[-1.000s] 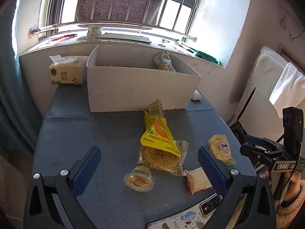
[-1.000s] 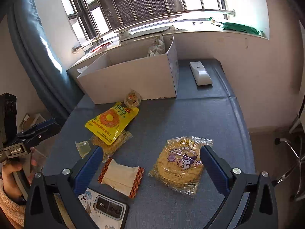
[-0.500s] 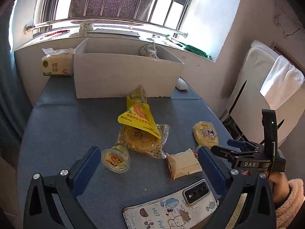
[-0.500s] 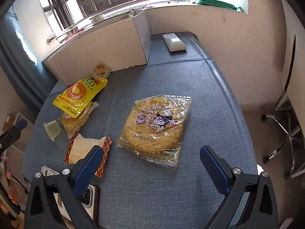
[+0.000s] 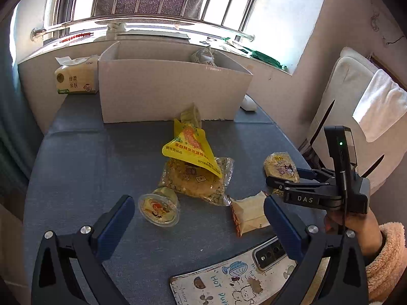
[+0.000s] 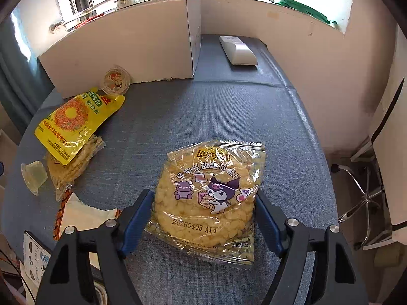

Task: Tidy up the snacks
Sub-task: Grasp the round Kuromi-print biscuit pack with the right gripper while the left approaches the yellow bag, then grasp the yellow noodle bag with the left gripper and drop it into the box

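Closing right gripper [image 6: 204, 212] jaws flanking cartoon cracker pack [image 6: 208, 195], left gripper [image 5: 198, 213] released, tissue pack [image 5: 75, 76] only in left view.

Blue-grey table [image 5: 84, 167] carries white box [image 5: 168, 94], snack packets [image 6: 208, 198], phone [image 5: 269, 254].

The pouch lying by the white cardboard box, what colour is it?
Bright yellow pouch, orange ring printed on it; right wrist view.

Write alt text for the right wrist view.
The right tool is closing around a clear-wrapped round rice cracker lying on the blue table. To the left lie a yellow snack pouch and two jelly cups; a white box stands behind.
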